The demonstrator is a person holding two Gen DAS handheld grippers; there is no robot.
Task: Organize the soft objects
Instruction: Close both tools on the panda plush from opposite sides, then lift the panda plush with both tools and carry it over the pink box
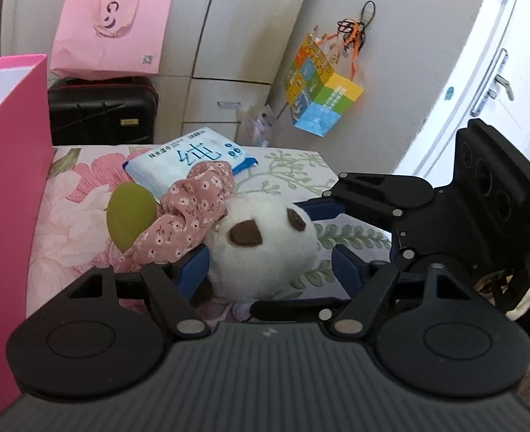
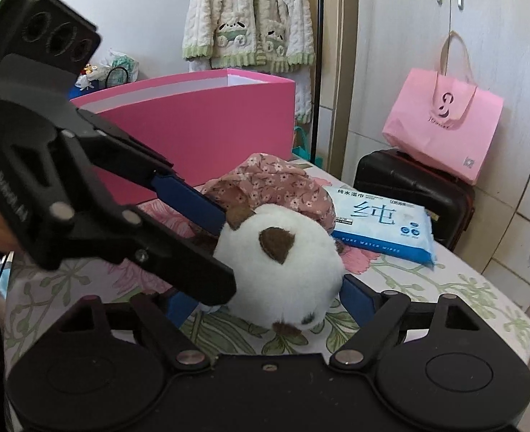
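A white plush toy with brown ears lies on the floral tabletop; it also shows in the right wrist view. My left gripper is open with its blue pads on either side of the plush. My right gripper is open too and straddles the plush from the other side; in the left wrist view it comes in from the right. A pink floral cloth lies against the plush, with a green egg-shaped sponge to its left. A blue wet-wipes pack lies behind.
A tall pink box stands at the table's left side. A black suitcase with a pink paper bag on it stands beyond the table. A colourful bag hangs on the wall. A door is at the right.
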